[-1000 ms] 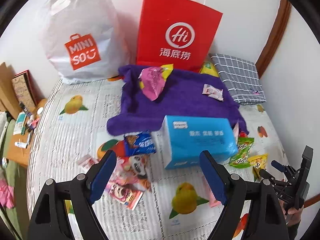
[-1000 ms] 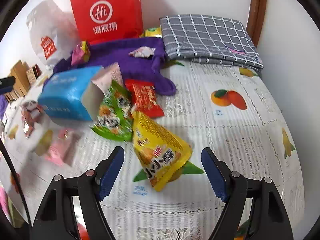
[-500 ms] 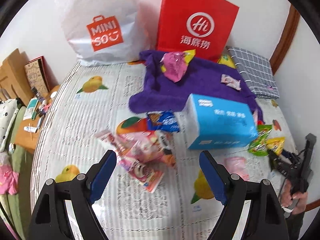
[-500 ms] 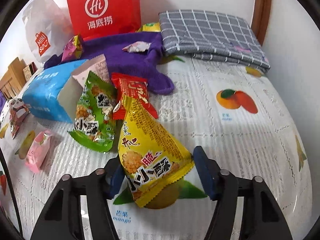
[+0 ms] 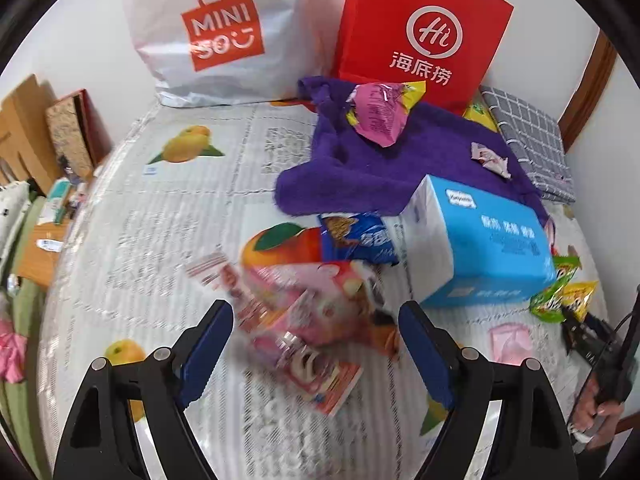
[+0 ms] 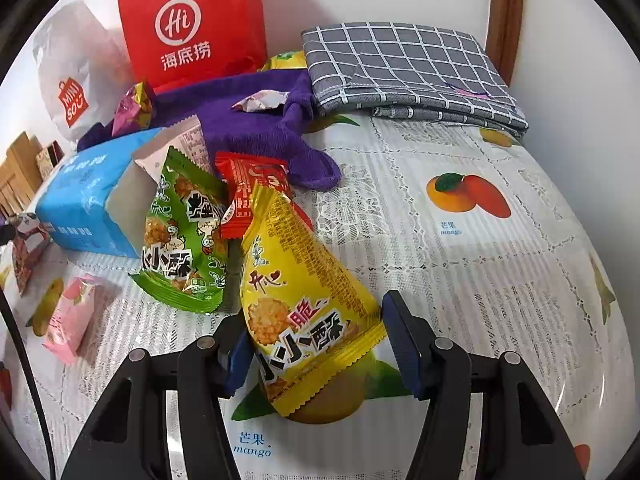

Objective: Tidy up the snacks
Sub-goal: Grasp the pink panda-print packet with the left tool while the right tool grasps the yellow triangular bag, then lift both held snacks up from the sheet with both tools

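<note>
Snacks lie scattered on a fruit-print tablecloth. In the right wrist view my right gripper is open, its fingers on either side of a yellow snack packet; the left finger touches the packet. A green packet and a red packet lie just behind it, beside a blue tissue pack. In the left wrist view my left gripper is open over a blurred pile of pink snack packets. A blue snack packet lies behind the pile, by the tissue pack.
A purple towel carries a pink packet and a small wrapped candy. A red paper bag and a white Miniso bag stand at the wall. A folded grey checked cloth lies back right. A small pink box lies at left.
My right gripper moved forward around the yellow packet and its fingers narrowed. My left gripper swung left and came down over the pink packets.
</note>
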The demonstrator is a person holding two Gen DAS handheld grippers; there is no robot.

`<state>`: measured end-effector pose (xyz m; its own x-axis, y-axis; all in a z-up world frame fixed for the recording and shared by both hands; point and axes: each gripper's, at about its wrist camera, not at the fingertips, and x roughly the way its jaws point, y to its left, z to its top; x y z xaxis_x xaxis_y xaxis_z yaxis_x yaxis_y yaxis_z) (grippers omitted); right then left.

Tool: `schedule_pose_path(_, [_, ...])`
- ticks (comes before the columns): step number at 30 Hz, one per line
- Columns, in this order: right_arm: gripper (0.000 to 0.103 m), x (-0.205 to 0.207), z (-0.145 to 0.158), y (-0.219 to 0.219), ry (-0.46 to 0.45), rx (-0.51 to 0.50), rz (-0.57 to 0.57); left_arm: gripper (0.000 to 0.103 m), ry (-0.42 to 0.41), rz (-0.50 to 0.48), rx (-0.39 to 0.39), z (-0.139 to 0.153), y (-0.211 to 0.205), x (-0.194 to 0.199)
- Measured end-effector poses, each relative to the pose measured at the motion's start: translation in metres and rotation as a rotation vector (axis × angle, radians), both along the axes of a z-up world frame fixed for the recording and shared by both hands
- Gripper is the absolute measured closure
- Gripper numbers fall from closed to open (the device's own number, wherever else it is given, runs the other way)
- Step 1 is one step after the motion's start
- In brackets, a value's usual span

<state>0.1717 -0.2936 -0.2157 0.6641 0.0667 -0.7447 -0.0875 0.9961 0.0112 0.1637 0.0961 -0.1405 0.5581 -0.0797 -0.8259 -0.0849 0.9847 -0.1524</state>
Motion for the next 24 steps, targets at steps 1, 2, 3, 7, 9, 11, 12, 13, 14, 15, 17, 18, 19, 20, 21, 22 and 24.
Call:
schedule_pose_path(1, [0.044,0.0,0.0,-0.001,0.0,0.003,0.0,0.019,0.004,0.0,-0.005,-0.002,0.0,0.003])
schedule_pose_path(2, [0.044,0.0,0.0,-0.002,0.001,0.008,0.0,0.019,0.018,0.002,-0.004,-0.006,0.0,0.009])
schedule_pose_path(3, [0.043,0.0,-0.001,-0.002,0.002,0.014,0.0,0.019,0.03,0.002,-0.002,-0.009,0.0,0.013])
schedule_pose_path(7, [0.043,0.001,-0.001,-0.002,0.002,0.011,0.0,0.021,0.055,0.008,0.02,-0.023,-0.002,0.023])
schedule_pose_path(9, [0.043,0.001,-0.001,-0.002,0.002,0.013,0.0,0.031,0.03,-0.005,-0.003,-0.019,0.0,0.021])
schedule_pose_path(11, [0.043,0.001,-0.001,-0.002,0.002,0.012,0.0,0.052,0.016,-0.008,-0.05,-0.014,0.005,0.016])
schedule_pose_path(12, [0.043,0.001,-0.001,-0.002,0.002,0.012,0.0,0.052,0.015,-0.014,-0.076,-0.012,0.008,0.013])
schedule_pose_path(13, [0.043,0.001,-0.002,-0.002,0.001,0.013,-0.001,0.052,0.006,-0.023,-0.105,-0.009,0.01,0.01])
schedule_pose_path(14, [0.043,0.001,-0.002,-0.002,0.001,0.014,-0.001,0.052,-0.002,-0.031,-0.123,-0.007,0.011,0.006])
schedule_pose_path(15, [0.043,0.001,-0.002,-0.002,0.001,0.014,-0.001,0.052,-0.007,-0.039,-0.128,-0.005,0.01,0.003])
schedule_pose_path(17, [0.043,0.001,-0.002,-0.002,0.001,0.014,-0.001,0.052,-0.022,-0.067,-0.13,0.0,0.005,-0.006])
schedule_pose_path(18, [0.043,0.001,-0.002,-0.002,0.001,0.013,-0.001,0.052,-0.03,-0.08,-0.13,0.002,0.002,-0.011])
schedule_pose_path(19, [0.043,0.001,-0.002,-0.002,0.001,0.013,-0.001,0.052,-0.037,-0.091,-0.132,0.004,-0.001,-0.016])
schedule_pose_path(20, [0.043,0.001,-0.002,-0.002,0.001,0.014,-0.001,0.052,-0.043,-0.104,-0.136,0.006,-0.004,-0.021])
schedule_pose_path(21, [0.043,0.001,-0.002,-0.002,0.001,0.015,-0.002,0.052,-0.045,-0.11,-0.138,0.008,-0.005,-0.023])
schedule_pose_path(22, [0.043,0.001,-0.002,-0.002,0.0,0.015,-0.002,0.052,-0.047,-0.115,-0.137,0.009,-0.007,-0.026])
schedule_pose_path(24, [0.045,0.0,-0.001,-0.002,-0.007,0.009,-0.013,0.052,-0.051,-0.114,-0.136,0.011,-0.009,-0.031])
